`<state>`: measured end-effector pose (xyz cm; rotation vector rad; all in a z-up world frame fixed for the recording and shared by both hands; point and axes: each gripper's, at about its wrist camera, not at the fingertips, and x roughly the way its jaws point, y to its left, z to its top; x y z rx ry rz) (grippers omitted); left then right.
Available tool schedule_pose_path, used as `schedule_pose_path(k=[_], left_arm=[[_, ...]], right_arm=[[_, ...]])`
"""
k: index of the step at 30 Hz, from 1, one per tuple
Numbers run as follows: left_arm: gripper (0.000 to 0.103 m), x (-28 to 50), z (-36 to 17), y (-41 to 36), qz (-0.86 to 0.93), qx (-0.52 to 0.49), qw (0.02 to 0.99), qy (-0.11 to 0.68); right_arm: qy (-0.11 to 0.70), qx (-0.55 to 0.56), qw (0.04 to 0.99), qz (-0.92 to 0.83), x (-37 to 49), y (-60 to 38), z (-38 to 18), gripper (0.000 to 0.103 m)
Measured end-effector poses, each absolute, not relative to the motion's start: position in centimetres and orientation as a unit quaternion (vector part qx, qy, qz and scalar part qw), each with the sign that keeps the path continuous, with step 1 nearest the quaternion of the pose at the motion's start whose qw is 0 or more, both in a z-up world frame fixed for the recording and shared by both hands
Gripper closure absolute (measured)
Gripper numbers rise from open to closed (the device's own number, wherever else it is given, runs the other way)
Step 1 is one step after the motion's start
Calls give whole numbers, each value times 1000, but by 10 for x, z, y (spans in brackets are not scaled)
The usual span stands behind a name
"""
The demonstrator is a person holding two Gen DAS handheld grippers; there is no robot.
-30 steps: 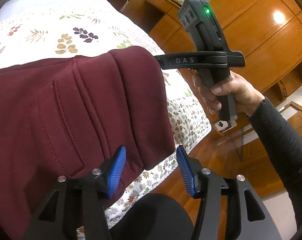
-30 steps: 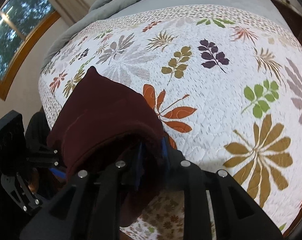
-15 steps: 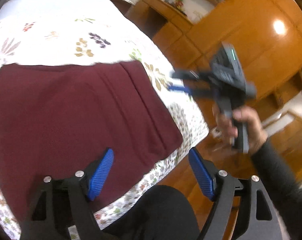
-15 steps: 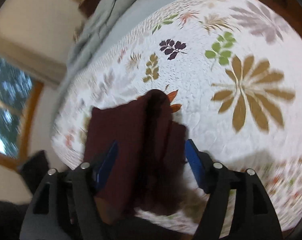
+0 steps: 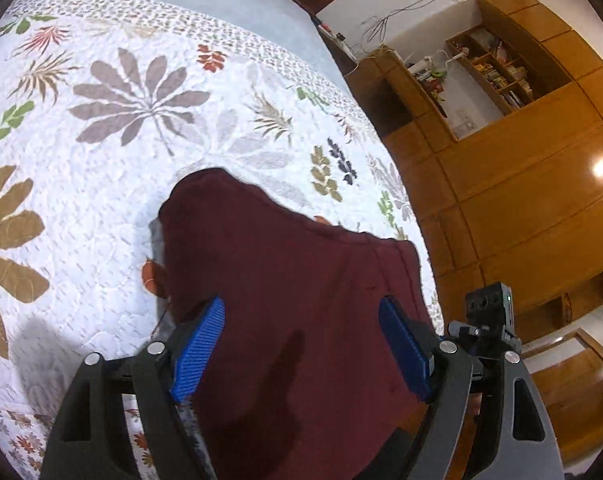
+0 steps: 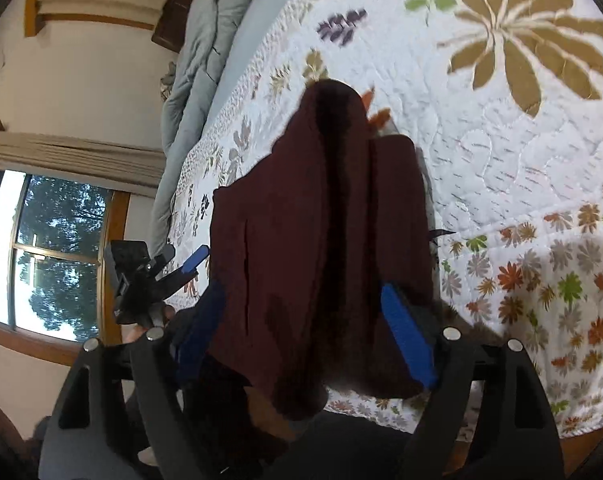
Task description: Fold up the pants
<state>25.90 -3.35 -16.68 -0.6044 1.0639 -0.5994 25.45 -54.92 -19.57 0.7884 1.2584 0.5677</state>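
Pants: maroon, folded, lying flat on the quilt near the bed's front edge; a deep crease runs lengthwise in the right wrist view, and the near end hangs a little over the edge.
Left gripper: released, jaws wide. Blue pads stand either side of the pants w/ cloth showing between them, not pinched. Jaws have just been opening.
Right gripper: also let go, jaws spread; pants lie between the pads w/o being squeezed, tho the left pad's edge is dark and possibly brushing cloth. Jaws have just been opening too.
Quilt: white, leaf and flower print, w/ a grey blanket bunched at the far end.
Room: wood cabinets on one side, window on the other.
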Motion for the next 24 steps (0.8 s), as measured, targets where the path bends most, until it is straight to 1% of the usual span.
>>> schedule_pose_path(k=[5,10,11,13,14,15,17,20,24], left_arm=[[23,252,-172,-33,-274,-279,779,490],[23,253,-166,-30,-271,-286,779,488],[23,252,-164,-29,-273,-286,780,485],[23,251,-163,-27,-269,-279,785,484],[23,251,-165,-28,-266,-276,784,488],[23,252,-168,-28,-262,-276,782,493],[23,251,-173,-27,-256,-280,780,498],[23,249,-170,-25,-251,-283,784,492],[23,248,-161,-23,-245,-278,794,482]], right_arm=[[604,367,654,269,271,-548,-201,16],[634,333,634,292,285,-531,-197,16],[635,331,631,296,287,-529,-197,20],[635,321,634,304,291,-522,-195,36],[633,320,636,304,289,-523,-196,58],[634,325,631,306,290,-522,-199,77],[638,318,632,304,289,-520,-204,82],[632,301,647,301,286,-514,-199,85],[609,266,681,308,284,-502,-160,86]])
